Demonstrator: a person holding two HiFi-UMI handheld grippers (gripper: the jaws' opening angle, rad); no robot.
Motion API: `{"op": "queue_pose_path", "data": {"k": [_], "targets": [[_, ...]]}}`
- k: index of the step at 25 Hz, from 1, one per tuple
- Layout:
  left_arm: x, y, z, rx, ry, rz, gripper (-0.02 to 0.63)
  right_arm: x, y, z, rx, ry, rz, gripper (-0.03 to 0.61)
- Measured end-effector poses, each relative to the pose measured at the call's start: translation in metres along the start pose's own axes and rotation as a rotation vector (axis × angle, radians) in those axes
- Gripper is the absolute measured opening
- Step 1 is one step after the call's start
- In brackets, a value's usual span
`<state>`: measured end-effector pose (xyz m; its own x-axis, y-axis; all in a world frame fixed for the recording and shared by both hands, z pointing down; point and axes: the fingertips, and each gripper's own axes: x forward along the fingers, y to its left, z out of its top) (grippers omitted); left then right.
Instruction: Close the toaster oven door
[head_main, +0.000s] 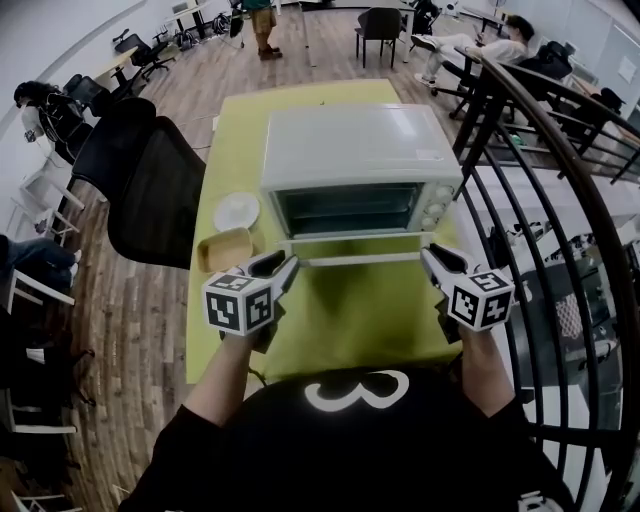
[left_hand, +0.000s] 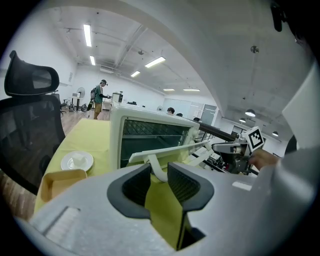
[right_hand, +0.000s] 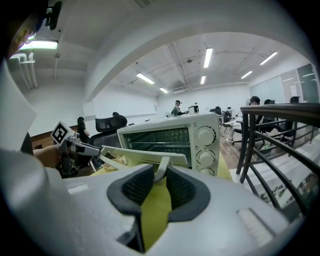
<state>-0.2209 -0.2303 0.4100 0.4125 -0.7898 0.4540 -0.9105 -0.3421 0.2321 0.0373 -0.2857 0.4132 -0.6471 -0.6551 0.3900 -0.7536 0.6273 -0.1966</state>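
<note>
Head view: jaws of left gripper (head_main: 286, 262) and right gripper (head_main: 428, 253) clamp the white bar handle (head_main: 355, 258) between them; glass door (head_main: 352, 240) of the white toaster oven (head_main: 350, 145) sits half-raised (not yet shut).

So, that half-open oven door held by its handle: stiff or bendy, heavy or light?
Probably stiff: the door reads as a straight, flat panel with no sag. Likely light: the left gripper and right gripper each pinch only a thin post of the handle. It would probably swing on its lower edge, where it meets the oven, not slide.
</note>
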Motion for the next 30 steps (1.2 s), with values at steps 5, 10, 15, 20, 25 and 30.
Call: {"op": "queue_pose_path", "data": {"k": [5, 10, 15, 20, 25, 30], "targets": [[0.001, 0.004, 0.013, 0.005, -0.007, 0.003, 0.110, 0.005, -0.001, 0.013, -0.010, -0.004, 0.002, 0.084], [0.006, 0.008, 0.025, 0.003, -0.019, 0.004, 0.109, 0.010, -0.005, 0.025, -0.005, -0.017, 0.006, 0.084], [0.011, 0.014, 0.034, -0.002, -0.042, 0.002, 0.109, 0.018, -0.010, 0.034, -0.004, -0.024, 0.008, 0.084], [0.014, 0.019, 0.046, -0.010, -0.067, 0.005, 0.109, 0.024, -0.011, 0.045, -0.021, -0.027, 0.011, 0.084], [0.017, 0.022, 0.054, -0.017, -0.087, 0.014, 0.109, 0.027, -0.014, 0.053, -0.025, -0.042, 0.014, 0.084], [0.020, 0.027, 0.060, -0.034, -0.094, 0.010, 0.109, 0.032, -0.016, 0.059, -0.023, -0.061, 0.016, 0.084]]}}
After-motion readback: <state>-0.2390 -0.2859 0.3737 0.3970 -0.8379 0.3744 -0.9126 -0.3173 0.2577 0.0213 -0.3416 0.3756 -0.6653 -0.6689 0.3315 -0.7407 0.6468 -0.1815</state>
